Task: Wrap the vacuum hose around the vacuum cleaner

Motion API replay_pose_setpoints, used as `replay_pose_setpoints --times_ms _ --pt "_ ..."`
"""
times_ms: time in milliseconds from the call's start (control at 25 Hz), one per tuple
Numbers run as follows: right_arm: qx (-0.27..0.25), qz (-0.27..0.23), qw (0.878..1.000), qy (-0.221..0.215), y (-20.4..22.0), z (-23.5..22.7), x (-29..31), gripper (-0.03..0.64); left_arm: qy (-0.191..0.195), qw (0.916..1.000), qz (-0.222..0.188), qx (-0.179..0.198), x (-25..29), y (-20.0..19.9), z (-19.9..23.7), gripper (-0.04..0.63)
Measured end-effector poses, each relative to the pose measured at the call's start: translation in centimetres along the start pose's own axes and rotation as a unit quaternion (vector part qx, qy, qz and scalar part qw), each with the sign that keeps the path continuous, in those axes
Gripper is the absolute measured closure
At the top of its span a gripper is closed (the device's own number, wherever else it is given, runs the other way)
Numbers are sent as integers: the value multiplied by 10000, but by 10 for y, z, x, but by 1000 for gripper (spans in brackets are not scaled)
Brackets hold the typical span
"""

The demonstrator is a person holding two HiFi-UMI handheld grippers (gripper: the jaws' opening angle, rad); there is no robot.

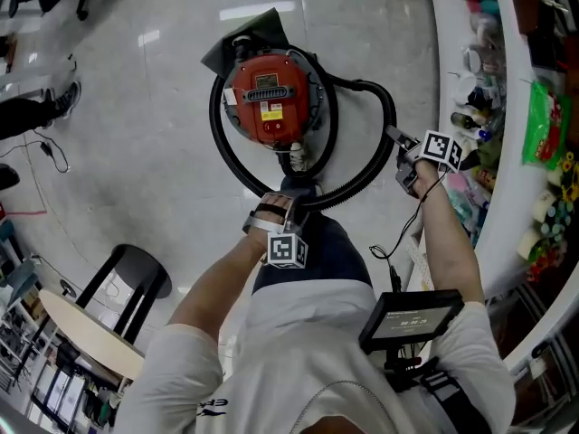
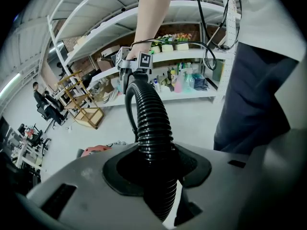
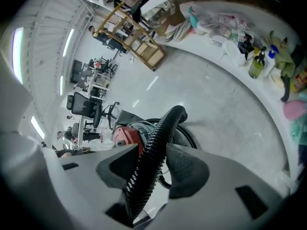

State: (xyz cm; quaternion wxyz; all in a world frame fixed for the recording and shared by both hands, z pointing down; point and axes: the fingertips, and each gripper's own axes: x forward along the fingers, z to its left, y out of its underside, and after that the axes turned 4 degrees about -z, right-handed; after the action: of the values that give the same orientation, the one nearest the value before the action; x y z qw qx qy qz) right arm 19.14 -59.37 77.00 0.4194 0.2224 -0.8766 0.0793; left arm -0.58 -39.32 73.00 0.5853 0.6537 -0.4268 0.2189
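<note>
A red vacuum cleaner (image 1: 270,105) stands on the grey floor, with its black ribbed hose (image 1: 366,174) looped round it. My left gripper (image 1: 288,208) is at the near side of the loop, shut on the hose (image 2: 152,128), which runs up between its pads. My right gripper (image 1: 399,148) is at the loop's right side, by the shelves, and its pads close on the hose (image 3: 154,150) as well. In the left gripper view, the right gripper (image 2: 132,66) shows at the far end of the hose. The red vacuum (image 3: 125,135) sits behind the right gripper's jaws.
Curved white shelves (image 1: 502,152) packed with bottles and goods run down the right side. A black stool (image 1: 136,278) and a round table (image 1: 86,333) stand at the lower left. A thin cable (image 1: 50,156) lies on the floor at left. Office chairs and people are farther off.
</note>
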Motion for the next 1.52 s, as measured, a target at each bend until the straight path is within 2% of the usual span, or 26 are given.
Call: replay_pose_setpoints --times_ms 320,640,960,1120,1240,1520 --pt "-503 -258 9984 -39 -50 54 -13 440 -331 9985 -326 -301 4 -16 37 449" --pt "-709 -690 9951 -34 -83 104 -35 456 -479 9952 -596 -608 -2 -21 68 449" --pt "-1103 -940 9882 -501 -112 173 -28 469 -745 9901 -844 -834 -9 -24 101 449" --pt "-1371 -733 9851 -733 -113 214 -7 476 -955 9880 -875 -842 -24 -18 118 449" --pt "-1442 -321 9856 -824 -105 230 19 476 -1039 9870 -855 -883 -34 -13 121 449" --pt "-1239 924 9844 -839 -62 219 79 474 -1009 9870 -578 -1108 -43 8 98 449"
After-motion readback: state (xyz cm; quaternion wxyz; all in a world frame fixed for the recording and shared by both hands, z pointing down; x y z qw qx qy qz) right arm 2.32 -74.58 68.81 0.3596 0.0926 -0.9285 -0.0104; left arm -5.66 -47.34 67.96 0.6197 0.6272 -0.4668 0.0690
